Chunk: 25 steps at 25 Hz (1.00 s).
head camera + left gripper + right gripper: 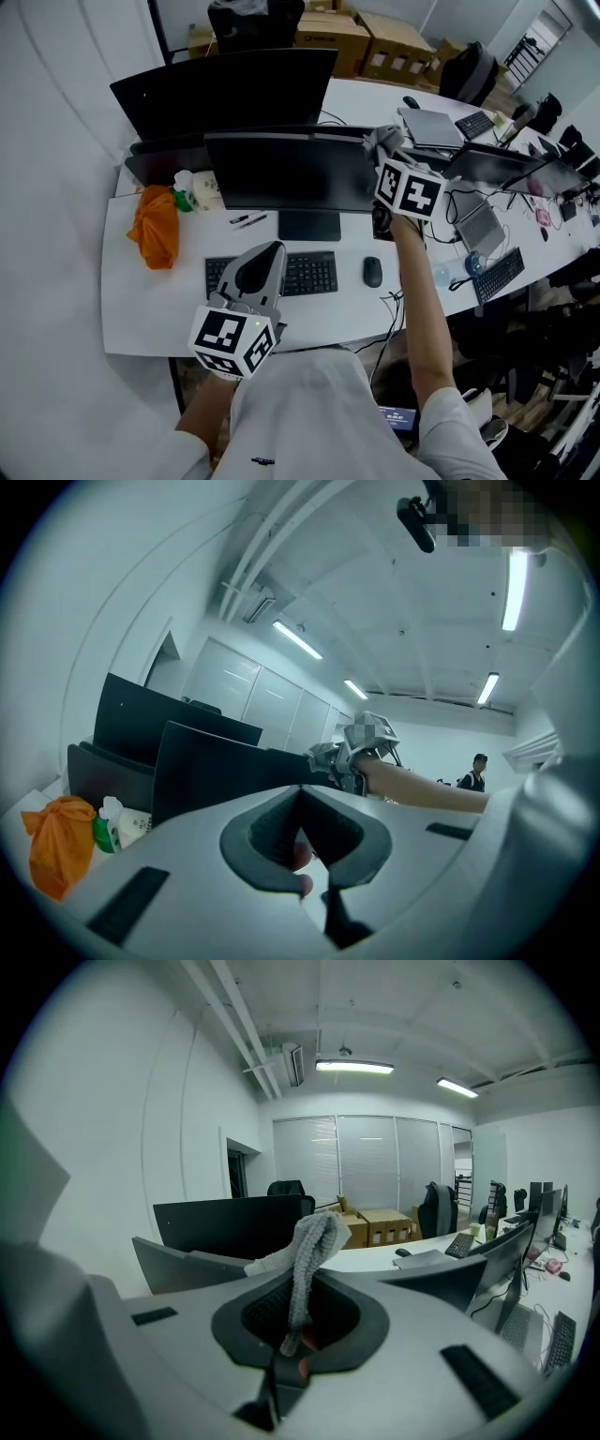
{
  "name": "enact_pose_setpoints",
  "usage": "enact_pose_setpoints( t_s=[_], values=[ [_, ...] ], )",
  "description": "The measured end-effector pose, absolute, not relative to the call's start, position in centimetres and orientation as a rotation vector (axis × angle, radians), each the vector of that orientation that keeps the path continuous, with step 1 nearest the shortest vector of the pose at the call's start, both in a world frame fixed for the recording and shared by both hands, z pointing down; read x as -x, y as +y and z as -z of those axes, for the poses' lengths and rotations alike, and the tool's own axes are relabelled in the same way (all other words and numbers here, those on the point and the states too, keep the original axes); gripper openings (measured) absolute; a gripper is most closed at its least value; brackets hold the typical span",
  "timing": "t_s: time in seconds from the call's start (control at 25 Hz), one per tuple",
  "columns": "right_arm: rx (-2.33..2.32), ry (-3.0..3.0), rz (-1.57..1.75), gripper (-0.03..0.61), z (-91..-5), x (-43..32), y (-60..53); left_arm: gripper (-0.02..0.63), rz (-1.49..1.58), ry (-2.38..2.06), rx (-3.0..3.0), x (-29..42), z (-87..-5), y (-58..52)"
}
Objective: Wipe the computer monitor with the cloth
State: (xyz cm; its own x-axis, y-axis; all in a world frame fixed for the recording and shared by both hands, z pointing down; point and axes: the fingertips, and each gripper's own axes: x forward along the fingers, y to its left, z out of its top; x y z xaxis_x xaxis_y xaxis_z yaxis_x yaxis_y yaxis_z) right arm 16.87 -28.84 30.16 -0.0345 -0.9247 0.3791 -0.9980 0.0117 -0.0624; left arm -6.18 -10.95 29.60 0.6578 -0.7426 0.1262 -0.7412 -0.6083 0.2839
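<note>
The black computer monitor (291, 173) stands mid-desk with its screen dark. My right gripper (386, 150) is at the monitor's top right corner, shut on a grey knitted cloth (380, 138). In the right gripper view the cloth (307, 1246) hangs out of the shut jaws and droops forward. My left gripper (255, 278) hovers low over the keyboard (314, 274), shut with nothing in it. From the left gripper view the monitor (216, 772) shows past the closed jaws, with the right gripper (354, 752) and a forearm at its far edge.
A second dark monitor (225, 89) stands behind the first. An orange bag (157, 227), a green bottle (184, 195) and two pens (246, 220) lie at the left. A mouse (372, 271) sits beside the keyboard. More monitors, keyboards and cables crowd the right (506, 169); cardboard boxes (366, 42) stand behind.
</note>
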Motion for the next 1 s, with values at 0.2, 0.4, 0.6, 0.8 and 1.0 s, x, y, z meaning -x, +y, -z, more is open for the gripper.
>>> enact_pose_setpoints(
  t_s=[0.2,0.4,0.6,0.8,1.0],
  values=[
    [-2.016,-2.04,-0.472,0.025,-30.3,-19.5,-28.4,0.014,-0.005,-1.169,-2.574,4.0,-29.4,-10.8],
    [-2.025,-2.025,-0.479,0.025,-30.4,-22.0,-28.1,0.014,-0.014,-1.158,-2.583,1.8,-29.2,-10.7],
    [-2.042,-2.006,-0.482,0.025,-30.4,-24.7,-27.7,0.014,-0.028,-1.144,-2.592,-0.2,-29.0,-10.8],
    [-2.068,-1.976,-0.482,0.025,-30.6,-27.9,-27.3,0.014,-0.046,-1.125,-2.603,-2.0,-29.1,-10.8],
    [-2.102,-1.935,-0.469,0.025,-30.7,-31.6,-26.7,0.014,-0.068,-1.107,-2.616,-3.7,-29.0,-11.0]
  ],
)
